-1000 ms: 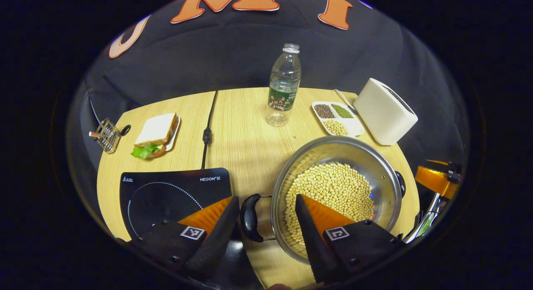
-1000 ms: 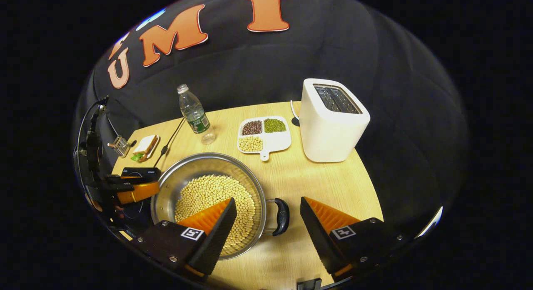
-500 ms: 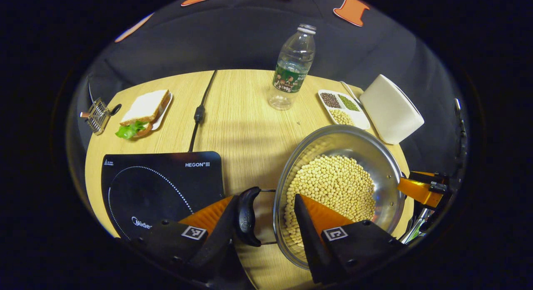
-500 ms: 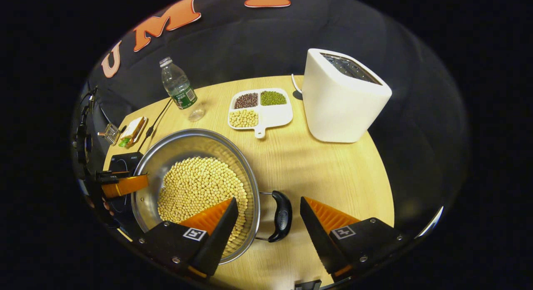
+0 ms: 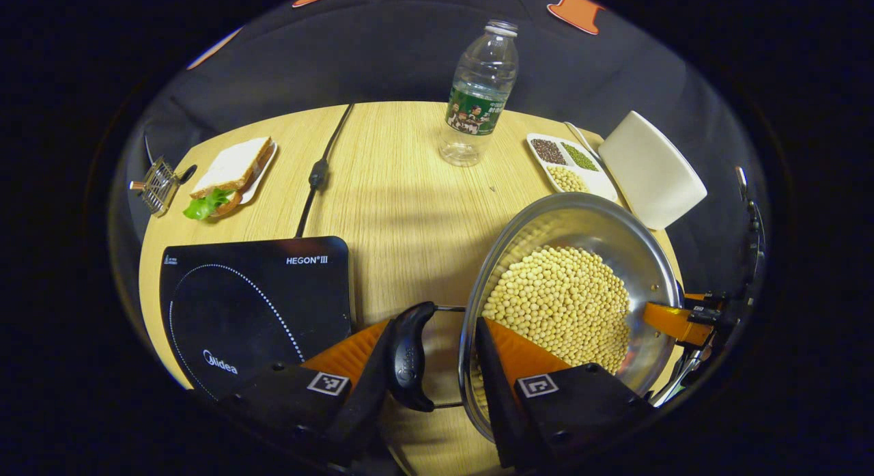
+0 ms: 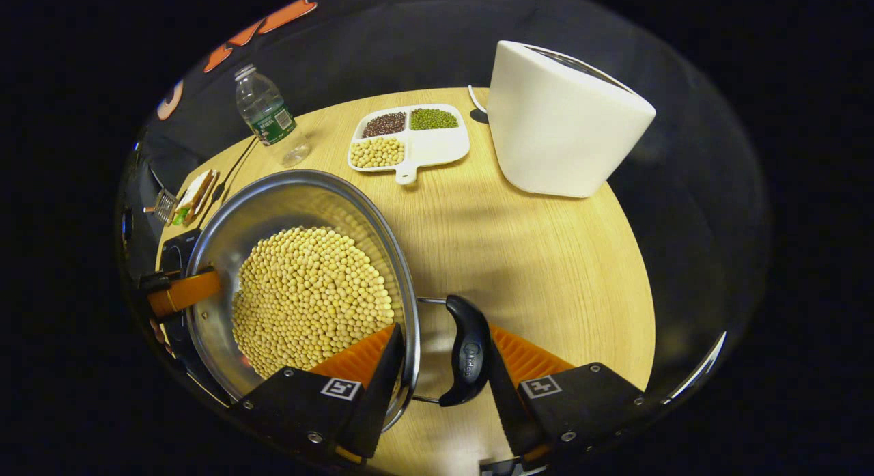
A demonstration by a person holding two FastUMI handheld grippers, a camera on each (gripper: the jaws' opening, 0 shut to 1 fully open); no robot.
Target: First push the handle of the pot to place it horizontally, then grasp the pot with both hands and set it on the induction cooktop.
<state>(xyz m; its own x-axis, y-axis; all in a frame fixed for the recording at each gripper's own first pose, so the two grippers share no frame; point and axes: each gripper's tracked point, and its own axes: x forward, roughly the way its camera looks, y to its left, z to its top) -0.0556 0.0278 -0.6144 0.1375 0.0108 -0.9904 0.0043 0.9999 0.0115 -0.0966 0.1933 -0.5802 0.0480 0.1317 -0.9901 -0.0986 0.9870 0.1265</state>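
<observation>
Straddling the steel pot (image 5: pixel 642 237) from both sides, my left gripper (image 5: pixel 430 356) clamped on its left handle (image 5: pixel 407 358), my right gripper (image 6: pixel 444 356) clamped on its right handle (image 6: pixel 468 350).

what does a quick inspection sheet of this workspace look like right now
surface: round wooden table.
job's things: pot full of soybeans, black handles on both sides; induction cooktop bare.
clutter: water bottle, sandwich, divided bean tray, toaster, small wire rack.
grippers: left hand-held gripper straddles one handle and the rim; right hand-held gripper likewise; full closure unclear.
cables: black cord runs to the cooktop.
surroundings: black cloth wall.
</observation>
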